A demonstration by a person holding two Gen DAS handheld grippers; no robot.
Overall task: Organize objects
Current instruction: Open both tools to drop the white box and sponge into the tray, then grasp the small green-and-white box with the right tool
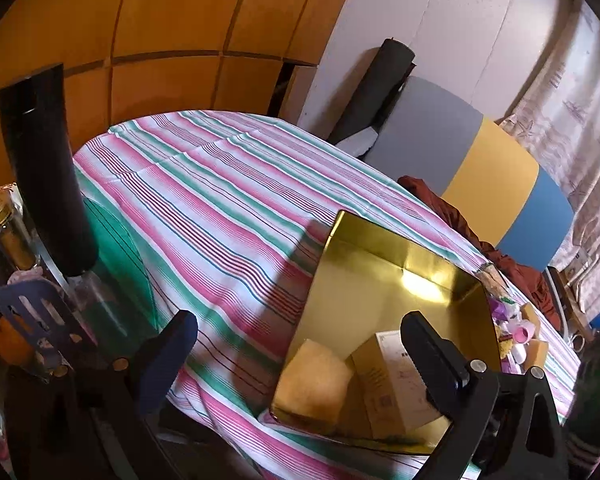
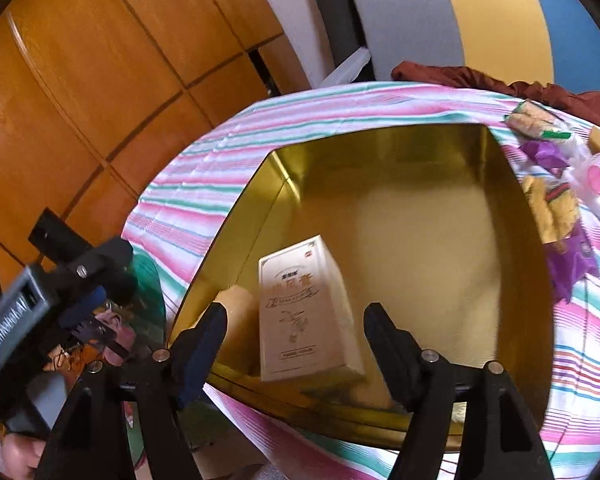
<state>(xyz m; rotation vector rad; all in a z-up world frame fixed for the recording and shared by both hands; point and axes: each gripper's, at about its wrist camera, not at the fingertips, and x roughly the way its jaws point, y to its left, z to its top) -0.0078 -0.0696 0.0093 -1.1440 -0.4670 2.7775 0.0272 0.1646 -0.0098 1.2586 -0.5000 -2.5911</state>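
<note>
The right gripper (image 2: 294,324) stands with its jaws apart, one each side of the carton (image 2: 304,308) but not pressing it, so the carton lies flat and free on the floor of the tin (image 2: 512,184), near the front wall. A yellow sponge (image 2: 238,312) sits just beside it, to the carton's left, touching or nearly so. I take it both were put close together in one corner so the rest of the gold tin stays free for more things.

The left gripper (image 1: 300,348) is spread wide with nothing between its jaws; it hangs over the tin's left edge and the striped cloth (image 1: 204,184), seemingly between jobs.

Outward from the tin, on its right side, a clutter (image 2: 560,184) waits on the cloth (purple wrappers, a pink cap, a sponge or two; the rest is too blurred to name). That heap looks like what remains to be sorted.
</note>
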